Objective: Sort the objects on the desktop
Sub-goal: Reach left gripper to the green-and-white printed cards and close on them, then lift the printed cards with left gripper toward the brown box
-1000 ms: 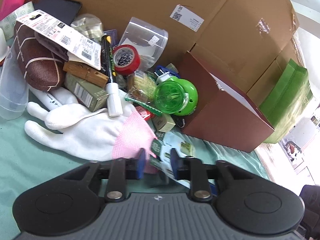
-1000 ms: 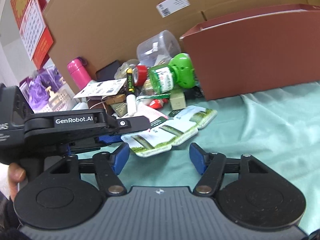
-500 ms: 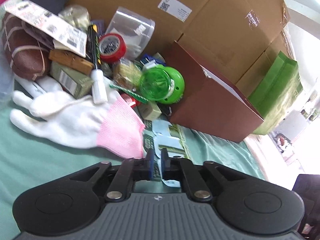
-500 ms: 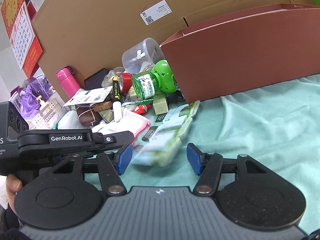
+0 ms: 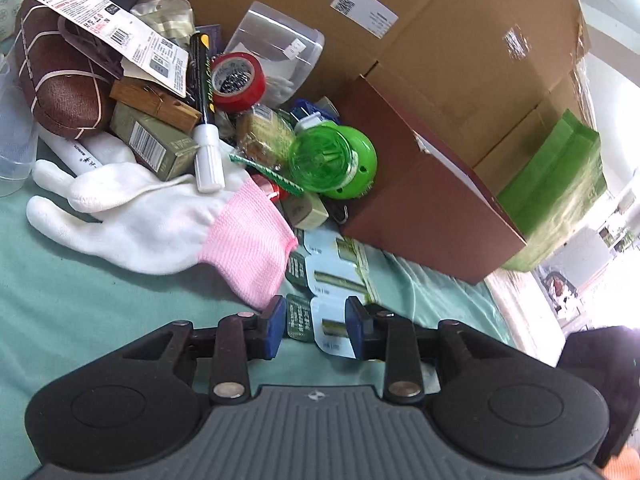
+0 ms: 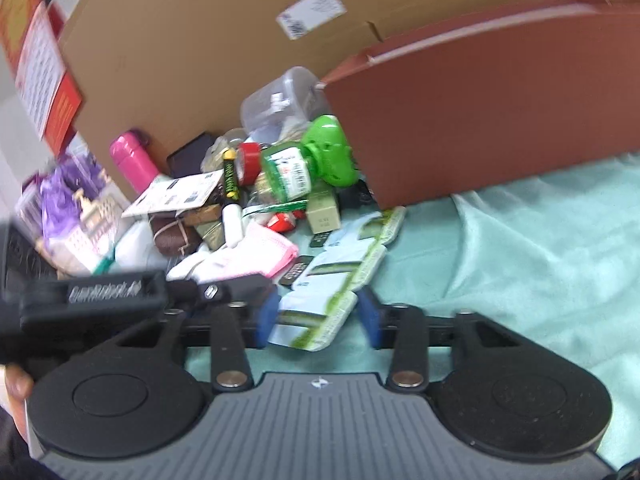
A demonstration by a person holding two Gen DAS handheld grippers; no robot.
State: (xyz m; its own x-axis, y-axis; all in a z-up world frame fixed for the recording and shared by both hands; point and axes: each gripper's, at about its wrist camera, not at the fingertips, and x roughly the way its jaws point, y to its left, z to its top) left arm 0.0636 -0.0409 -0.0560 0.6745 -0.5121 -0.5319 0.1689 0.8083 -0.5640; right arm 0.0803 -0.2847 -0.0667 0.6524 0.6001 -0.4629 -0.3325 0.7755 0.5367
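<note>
On the green cloth over the counter [image 5: 80, 300]: clutter piled against a cardboard box [image 5: 460, 40], a dark red box [image 5: 420, 200] at its right.
Left gripper [image 5: 316, 326]: jaws spread, blue pads either side of the near end of the blister-pack strip [image 5: 332, 280], not clearly touching it.
Right gripper [image 6: 318, 318]: jaws spread, straddling the near pack of the same strip [image 6: 340, 276]; contact impossible to tell through blur.
Blister-pack strip: flat on the cloth, running from the grippers toward the dark red box, just right of the glove.
White glove [image 5: 132, 208]: pink cuff toward the near right, fingers pointing left; white-capped marker [image 5: 204, 108] lying across it.
Pile, far side: red tape roll [image 5: 236, 80], green round device [image 5: 332, 160], clear plastic tub [image 5: 276, 52], brown wrapped bundle [image 5: 60, 88] under a printed card [image 5: 120, 36].
Left wrist view only: green bag [image 5: 556, 196] right of the boxes, clear cups at the left edge.
Right wrist view only: pink bottle [image 6: 132, 160], purple packet at far left, red wall calendar [image 6: 40, 60], the left gripper's body [image 6: 100, 296] crossing the near left, and a fingertip [image 6: 16, 388] at the edge.
</note>
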